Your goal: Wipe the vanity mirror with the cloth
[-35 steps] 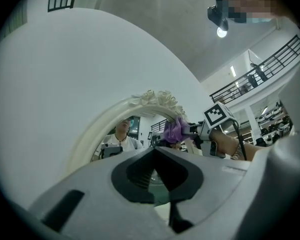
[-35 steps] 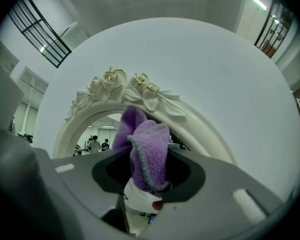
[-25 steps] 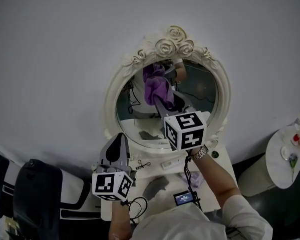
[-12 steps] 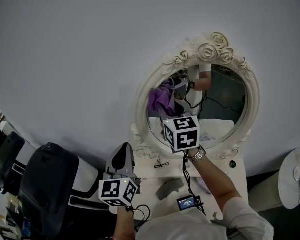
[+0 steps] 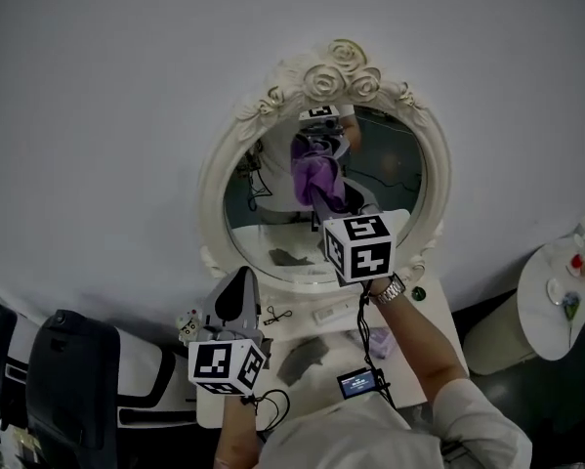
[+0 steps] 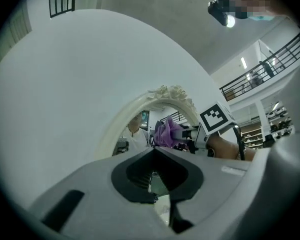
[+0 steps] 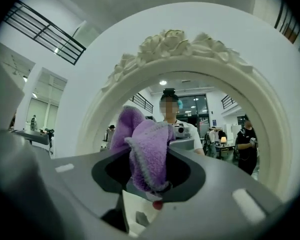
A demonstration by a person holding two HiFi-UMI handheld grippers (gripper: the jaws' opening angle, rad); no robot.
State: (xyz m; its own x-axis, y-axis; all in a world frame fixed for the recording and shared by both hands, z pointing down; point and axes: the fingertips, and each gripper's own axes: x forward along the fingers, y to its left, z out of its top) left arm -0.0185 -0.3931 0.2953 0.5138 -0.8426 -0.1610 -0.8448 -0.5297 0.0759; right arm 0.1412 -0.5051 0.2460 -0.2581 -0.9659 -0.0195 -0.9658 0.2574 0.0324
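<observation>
While the right gripper (image 5: 323, 198) is reaching up to the oval vanity mirror (image 5: 336, 71), its jaws are clamping a purple cloth (image 5: 314, 169). In the right gripper view the cloth (image 7: 147, 154) is bunching up out of the closed-down jaws of that gripper (image 7: 151, 170), in front of the mirror's white rose-carved frame (image 7: 177, 44). From the head view the cloth is sitting at the upper middle of the glass, where it seems to be meeting its own reflection.

The left gripper (image 5: 238, 286) is hanging low, over the left edge of the white vanity table (image 5: 316, 338) and just below the frame's lower left curve, well apart from the cloth. In the left gripper view its jaws (image 6: 154, 176) are lying together with nothing between them, pointing up toward the mirror (image 6: 170, 93).

A wristwatch (image 5: 390, 294) is showing on the right arm, and a small lit-screen device (image 5: 358, 384) is lying on the table near the person.
</observation>
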